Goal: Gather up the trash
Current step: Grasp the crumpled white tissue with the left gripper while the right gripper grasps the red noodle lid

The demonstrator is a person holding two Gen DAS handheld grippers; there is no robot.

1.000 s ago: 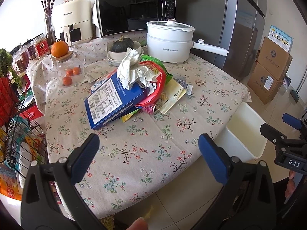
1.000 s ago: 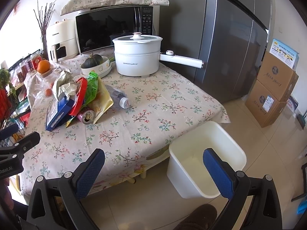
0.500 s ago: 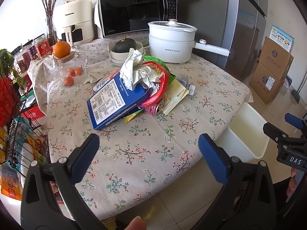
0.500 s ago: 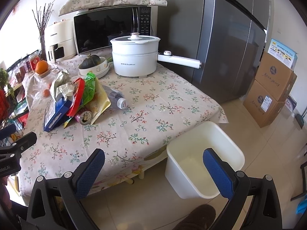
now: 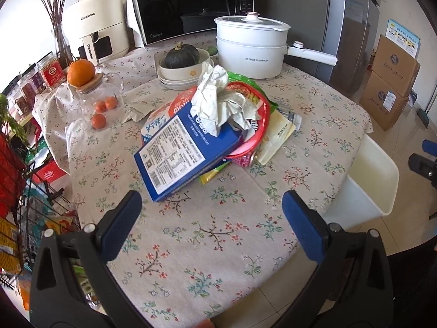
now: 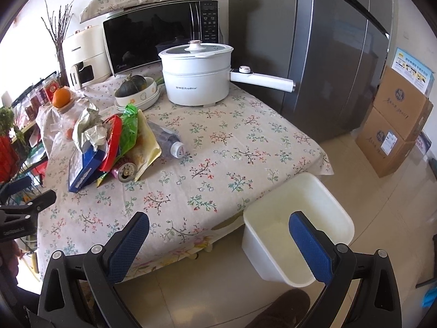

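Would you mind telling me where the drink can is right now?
In the right wrist view, the drink can lies on its side at the near edge of the trash pile, between the blue box and the yellow packet.

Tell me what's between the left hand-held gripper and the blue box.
Only bare floral tablecloth between the left hand-held gripper and the blue box, seen in the left wrist view.

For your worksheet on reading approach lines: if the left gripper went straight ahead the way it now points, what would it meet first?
Probably the blue carton at the near edge of the trash pile; the left gripper, open and empty, points at it over bare tablecloth. Depth is unclear, so it might touch the cloth first.
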